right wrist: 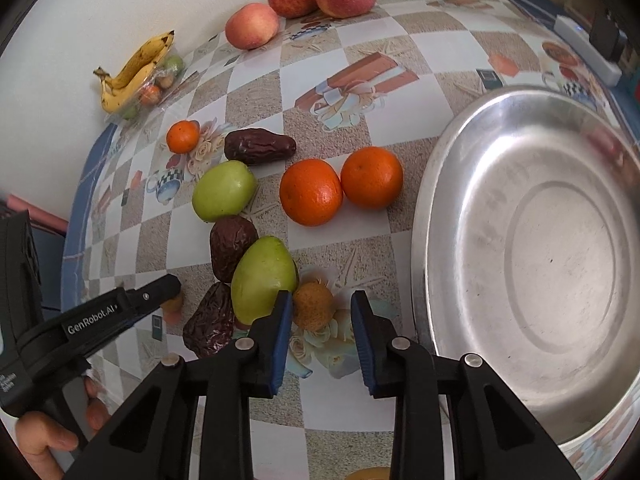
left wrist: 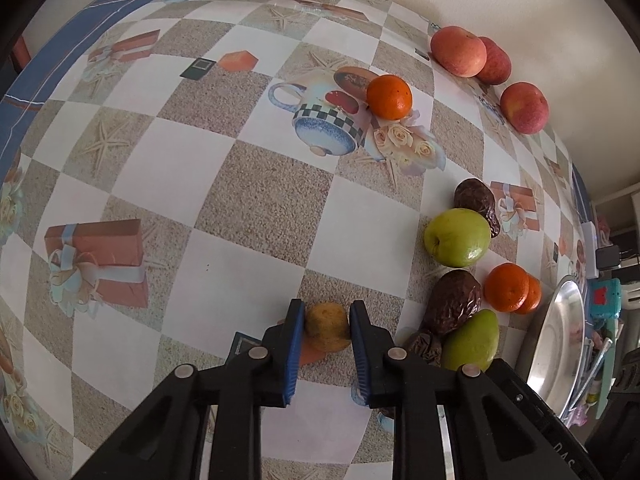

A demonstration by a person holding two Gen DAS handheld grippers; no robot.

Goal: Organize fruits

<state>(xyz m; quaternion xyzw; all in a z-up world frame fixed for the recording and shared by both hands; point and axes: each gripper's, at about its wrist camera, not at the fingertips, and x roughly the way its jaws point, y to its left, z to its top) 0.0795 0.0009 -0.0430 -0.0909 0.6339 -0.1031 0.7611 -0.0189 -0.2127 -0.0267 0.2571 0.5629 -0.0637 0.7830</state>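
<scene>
Left gripper (left wrist: 326, 318) clamping a small yellow-brown fruit (left wrist: 327, 326) against the tablecloth (left wrist: 240, 200). Right gripper (right wrist: 320, 312) straddling another small brown fruit (right wrist: 313, 305), left pad touching, right pad apart; steel tray (right wrist: 440, 220) lying right, oranges (right wrist: 311, 193) farther back.

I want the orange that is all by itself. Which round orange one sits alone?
The small round orange on the printed roses beside the painted teapot picture sits alone. The other two oranges touch each other near the shiny metal bowl.
</scene>
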